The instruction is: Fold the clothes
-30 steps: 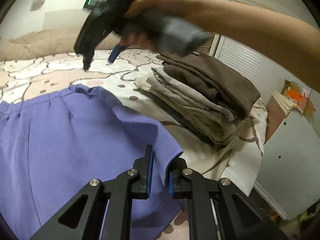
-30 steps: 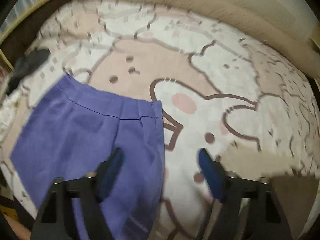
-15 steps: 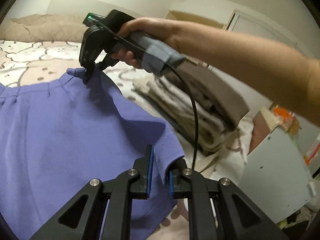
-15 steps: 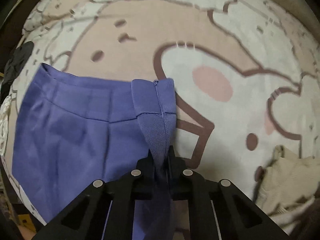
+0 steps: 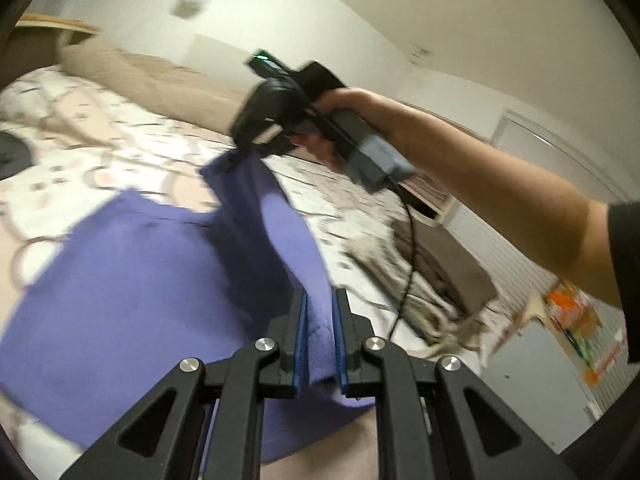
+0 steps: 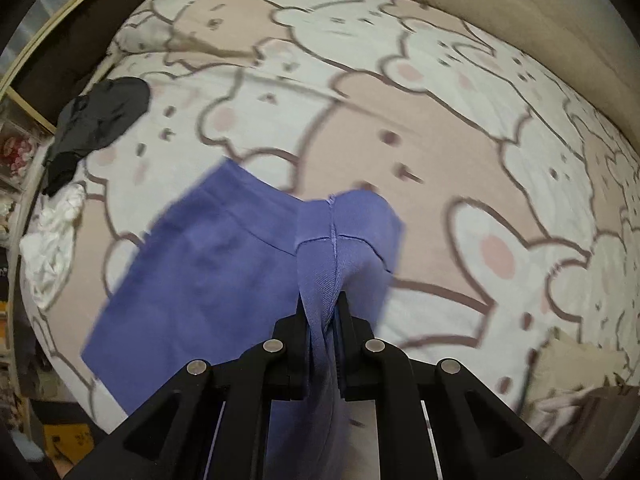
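A purple garment (image 5: 132, 288) is seen lifted along one edge above the bear-print bed (image 6: 440, 128), the rest of it draped down toward the sheet. The left hand-held gripper (image 5: 320, 336) is clenched on the hem corner, cloth pinched between its blue pads. The right hand-held gripper (image 6: 324, 320) is clamped on the waistband corner at the seam, a twisted tail of fabric drawn back through its jaws.

The raised edge runs as a taut line from the left hand-held gripper away to the right one, which is shown farther up the bed in the left wrist view; this is the garment's long axis. The free body of the garment lies to the left of that line, so the coming fold is judged to carry the held edge across to that side. Neither hand is nearer the loose side; both are judged to have to travel together.

Only the left wrist view shows the right hand (image 5: 352, 128) and the stack of folded clothes (image 5: 436, 276) beyond the garment. Only the right wrist view shows the dark garment (image 6: 100, 120) and white cloth (image 6: 52, 240) at the bed's far edge.
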